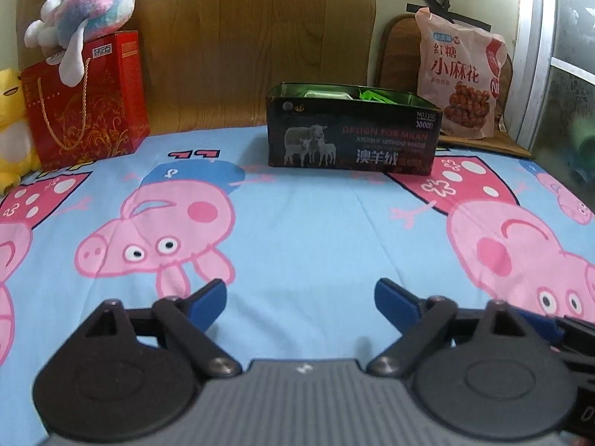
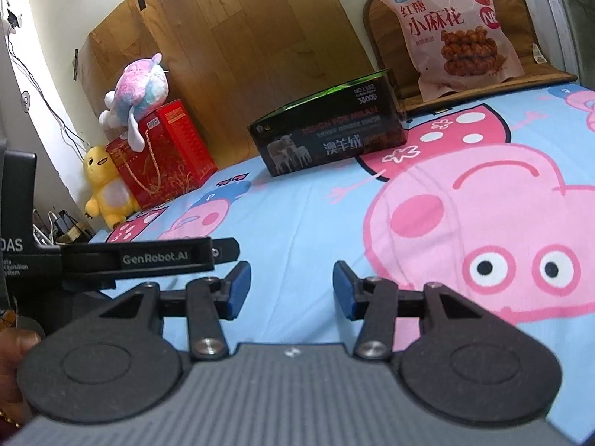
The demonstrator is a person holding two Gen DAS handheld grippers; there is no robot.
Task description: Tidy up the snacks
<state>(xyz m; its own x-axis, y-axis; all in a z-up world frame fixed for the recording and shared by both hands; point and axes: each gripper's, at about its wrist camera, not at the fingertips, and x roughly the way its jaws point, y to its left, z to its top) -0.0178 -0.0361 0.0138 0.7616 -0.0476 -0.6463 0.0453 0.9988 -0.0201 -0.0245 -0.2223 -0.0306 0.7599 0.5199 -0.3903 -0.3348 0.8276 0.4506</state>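
A dark open-topped box (image 1: 353, 133) printed with sheep stands on the bed near the headboard; green and white snack packets (image 1: 346, 93) show inside it. Behind it to the right a big pink snack bag (image 1: 459, 74) leans upright on a brown cushion. My left gripper (image 1: 300, 299) hovers over the sheet well short of the box, jaws wide open with nothing between them. In the right wrist view the box (image 2: 327, 130) and pink bag (image 2: 446, 29) lie far ahead. My right gripper (image 2: 292, 290) is open over the sheet, empty.
A cartoon-pig bedsheet (image 1: 297, 230) covers the bed. A red gift bag (image 1: 85, 100) with a pink plush (image 1: 89, 3) on top and a yellow plush (image 1: 9, 126) stand at the far left. The left gripper's body (image 2: 111, 256) and a hand (image 2: 15, 349) sit at the right view's left edge.
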